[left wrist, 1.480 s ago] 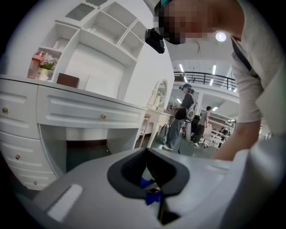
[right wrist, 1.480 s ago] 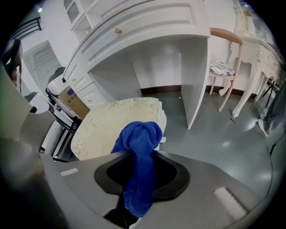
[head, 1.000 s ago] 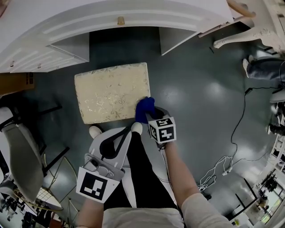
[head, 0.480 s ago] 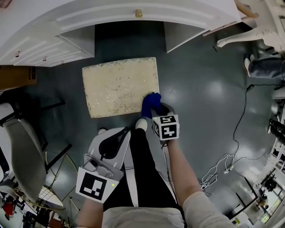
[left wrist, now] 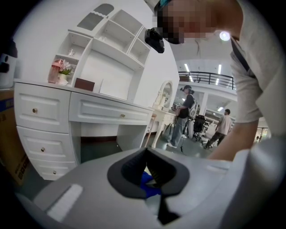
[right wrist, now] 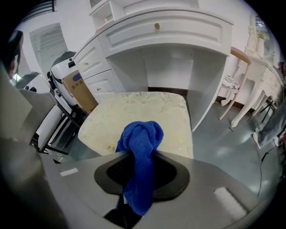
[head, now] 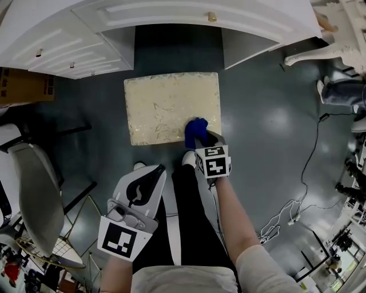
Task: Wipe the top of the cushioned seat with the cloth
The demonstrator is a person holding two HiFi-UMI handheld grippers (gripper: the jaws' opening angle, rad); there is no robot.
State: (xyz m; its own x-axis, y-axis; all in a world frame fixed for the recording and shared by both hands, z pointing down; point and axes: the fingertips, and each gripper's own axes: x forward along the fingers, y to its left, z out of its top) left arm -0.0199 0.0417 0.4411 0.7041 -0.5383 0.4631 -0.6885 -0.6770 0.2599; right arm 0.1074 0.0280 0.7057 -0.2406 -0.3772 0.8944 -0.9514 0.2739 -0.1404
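"What's there?"
"One cloth (head: 195, 130), one cushioned seat (head: 166, 103), two grippers."
"Poses?"
"The right gripper (head: 201, 137) pinches the cloth on the seat's near right corner. The left gripper (head: 155, 170) hangs low, jaws together, seemingly empty."

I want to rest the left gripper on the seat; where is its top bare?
The cream patterned seat cushion is bare across its left and far side, toward the white desk. Only the near right edge is crowded: blue cloth, right gripper.
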